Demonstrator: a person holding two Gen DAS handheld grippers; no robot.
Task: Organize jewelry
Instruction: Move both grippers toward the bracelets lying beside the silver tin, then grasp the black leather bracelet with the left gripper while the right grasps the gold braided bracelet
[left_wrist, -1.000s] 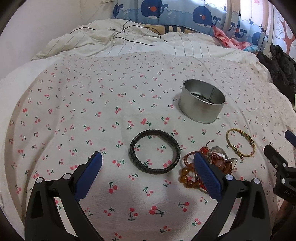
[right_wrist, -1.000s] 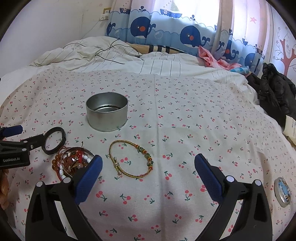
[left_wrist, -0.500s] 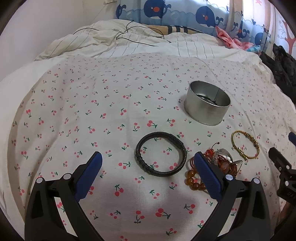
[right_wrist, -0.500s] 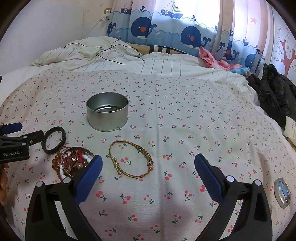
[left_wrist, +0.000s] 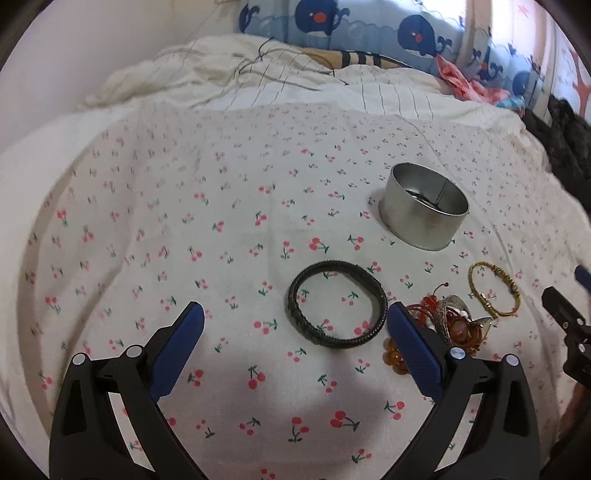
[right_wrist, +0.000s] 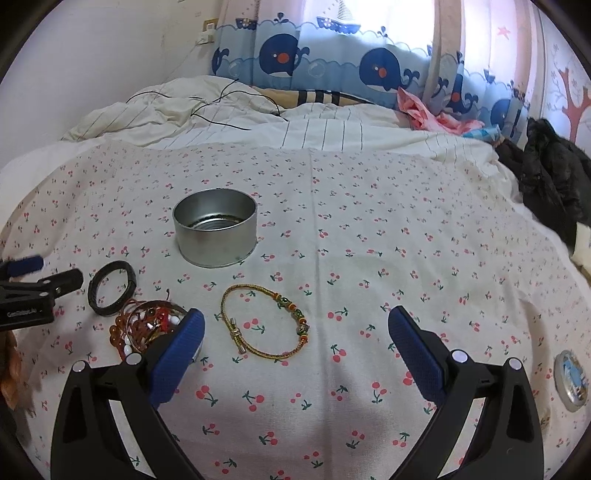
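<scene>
Left wrist: black bracelet (left_wrist: 337, 302) between spread jaws.

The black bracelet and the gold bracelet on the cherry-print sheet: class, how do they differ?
The black bracelet is thick, dark and plain; the gold bracelet is thin, with coloured beads and a metal clasp. The black bracelet lies before the left gripper, the gold bracelet before the right gripper. Both lie flat, outside the tin.

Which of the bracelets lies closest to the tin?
The gold cord bracelet with green beads lies closest to the round metal tin. The black braided bracelet and the red-amber bead pile lie farther left.
</scene>
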